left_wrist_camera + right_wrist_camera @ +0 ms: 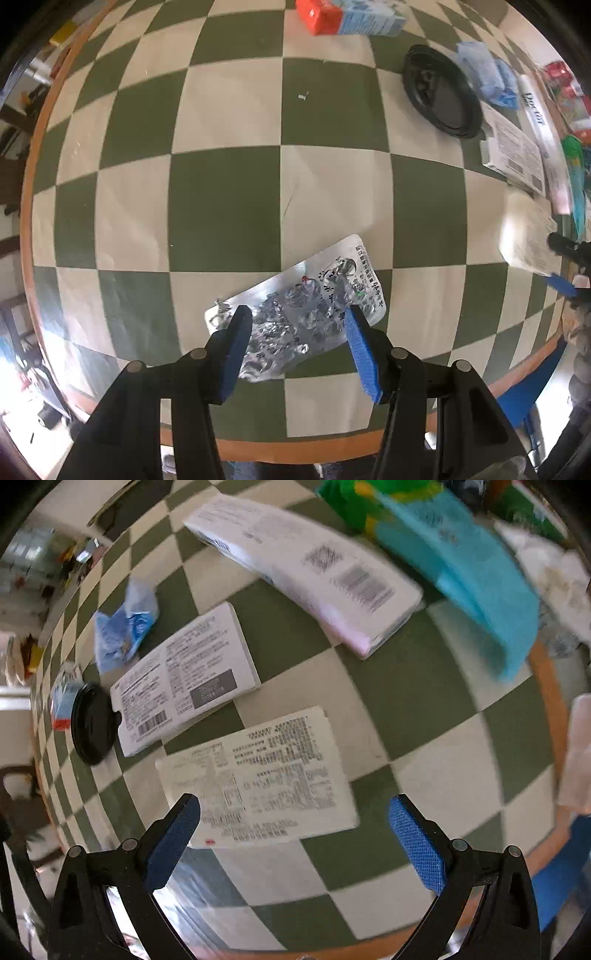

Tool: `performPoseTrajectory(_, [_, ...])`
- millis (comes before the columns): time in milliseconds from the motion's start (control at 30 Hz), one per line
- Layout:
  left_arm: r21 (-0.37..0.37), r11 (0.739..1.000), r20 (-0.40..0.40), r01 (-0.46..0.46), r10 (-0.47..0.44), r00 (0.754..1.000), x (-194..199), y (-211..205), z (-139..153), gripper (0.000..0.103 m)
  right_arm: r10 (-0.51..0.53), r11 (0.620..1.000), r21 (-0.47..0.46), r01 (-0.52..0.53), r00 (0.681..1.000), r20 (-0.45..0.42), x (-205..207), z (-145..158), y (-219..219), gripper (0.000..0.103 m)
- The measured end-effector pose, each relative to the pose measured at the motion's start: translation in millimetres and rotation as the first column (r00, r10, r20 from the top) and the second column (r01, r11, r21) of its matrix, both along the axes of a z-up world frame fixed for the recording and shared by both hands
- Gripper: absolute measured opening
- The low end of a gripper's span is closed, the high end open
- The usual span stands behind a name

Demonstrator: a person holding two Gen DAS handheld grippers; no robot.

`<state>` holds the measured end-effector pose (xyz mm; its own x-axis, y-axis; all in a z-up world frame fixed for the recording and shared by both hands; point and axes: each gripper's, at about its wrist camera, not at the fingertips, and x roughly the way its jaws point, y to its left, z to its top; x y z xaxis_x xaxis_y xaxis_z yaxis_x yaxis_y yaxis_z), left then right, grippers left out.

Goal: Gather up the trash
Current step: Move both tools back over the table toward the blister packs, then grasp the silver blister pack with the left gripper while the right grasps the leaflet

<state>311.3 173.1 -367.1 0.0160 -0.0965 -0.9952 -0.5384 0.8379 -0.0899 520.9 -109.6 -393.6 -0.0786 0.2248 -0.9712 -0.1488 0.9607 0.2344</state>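
Note:
A crumpled silver blister pack (299, 310) lies on the green and cream checkered table near its front edge. My left gripper (297, 319) is open, its blue fingers standing either side of the pack, just above it. My right gripper (293, 808) is open and empty over a printed paper leaflet (258, 775) lying flat on the table. That leaflet also shows at the right in the left wrist view (524, 236), with the right gripper's tip beside it.
A black lid (441, 92), a crumpled blue wrapper (487, 74), a white medicine box (515, 153), a long white box (541, 136) and a red and blue carton (351, 16) lie at the back right. A blue-green packet (461, 572) lies by the table's orange rim (546, 686).

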Motion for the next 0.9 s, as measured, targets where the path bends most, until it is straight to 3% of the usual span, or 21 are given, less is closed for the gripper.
performPoseTrajectory(100, [0.033, 0.991, -0.009, 0.131, -0.131, 0.991, -4, -11, 5, 0.05, 0.046, 0.993, 0.111, -0.032, 0.99, -0.132, -20, -10, 12, 0.103])
performPoseTrajectory(167, [0.067, 0.962, -0.038, 0.264, -0.262, 0.964, -3, -23, 4, 0.052, 0.138, 0.983, 0.146, -0.112, 0.974, -0.178, -39, -6, 25, 0.103])
performPoseTrajectory(200, [0.081, 0.94, -0.056, 0.331, -0.327, 0.943, -3, -31, 3, 0.052, 0.184, 0.977, 0.132, -0.164, 0.971, -0.154, -45, 1, 30, 0.103])
performPoseTrajectory(300, [0.099, 0.833, -0.139, 0.545, -0.53, 0.836, 2, -67, -9, 0.053, 0.297, 0.955, 0.016, -0.297, 0.955, -0.006, -48, 24, 44, 0.103])
performPoseTrajectory(367, [0.09, 0.747, -0.213, 0.659, -0.632, 0.745, 3, -91, -24, 0.054, 0.358, 0.933, -0.062, -0.354, 0.931, 0.069, -43, 33, 54, 0.103])
performPoseTrajectory(433, [0.162, 0.68, -0.282, 0.715, -0.662, 0.694, 8, -102, -32, 0.069, 0.415, 0.908, -0.114, -0.404, 0.906, 0.09, -34, 36, 66, 0.103])
performPoseTrajectory(467, [0.179, 0.673, -0.287, 0.717, -0.662, 0.693, 13, -104, -32, 0.071, 0.452, 0.888, -0.14, -0.438, 0.887, 0.093, -31, 36, 71, 0.103])
performPoseTrajectory(500, [0.193, 0.691, -0.275, 0.697, -0.644, 0.714, 19, -102, -31, 0.07, 0.497, 0.862, -0.172, -0.478, 0.863, 0.093, -28, 36, 78, 0.103])
performPoseTrajectory(600, [0.241, 0.81, -0.22, 0.535, -0.491, 0.843, 41, -78, -25, 0.07, 0.597, 0.79, -0.246, -0.561, 0.795, 0.103, -23, 32, 87, 0.103])
performPoseTrajectory(667, [0.229, 0.904, -0.156, 0.361, -0.332, 0.93, 48, -39, -18, 0.069, 0.604, 0.782, -0.267, -0.564, 0.791, 0.098, -14, 25, 91, 0.103])
performPoseTrajectory(700, [0.201, 0.937, -0.13, 0.285, -0.263, 0.956, 49, -30, -17, 0.069, 0.589, 0.792, -0.264, -0.551, 0.803, 0.093, -7, 20, 93, 0.103])
performPoseTrajectory(733, [0.174, 0.964, -0.1, 0.201, -0.186, 0.977, 50, -20, -15, 0.068, 0.566, 0.809, -0.248, -0.533, 0.82, 0.082, 1, 14, 92, 0.103])
performPoseTrajectory(800, [0.109, 0.992, -0.049, 0.064, -0.059, 0.997, 46, -5, -10, 0.068, 0.515, 0.843, -0.213, -0.494, 0.856, 0.052, 14, 3, 88, 0.103])
performPoseTrajectory(867, [0.081, 0.997, -0.011, 0.001, 0.0, 1.0, 35, 6, -1, 0.068, 0.476, 0.867, -0.196, -0.458, 0.877, 0.058, 21, 4, 85, 0.103])
performPoseTrajectory(900, [0.083, 0.997, 0.002, -0.007, 0.006, 1.0, 31, 7, 4, 0.068, 0.447, 0.887, -0.145, -0.438, 0.894, 0.032, 22, 6, 83, 0.103])
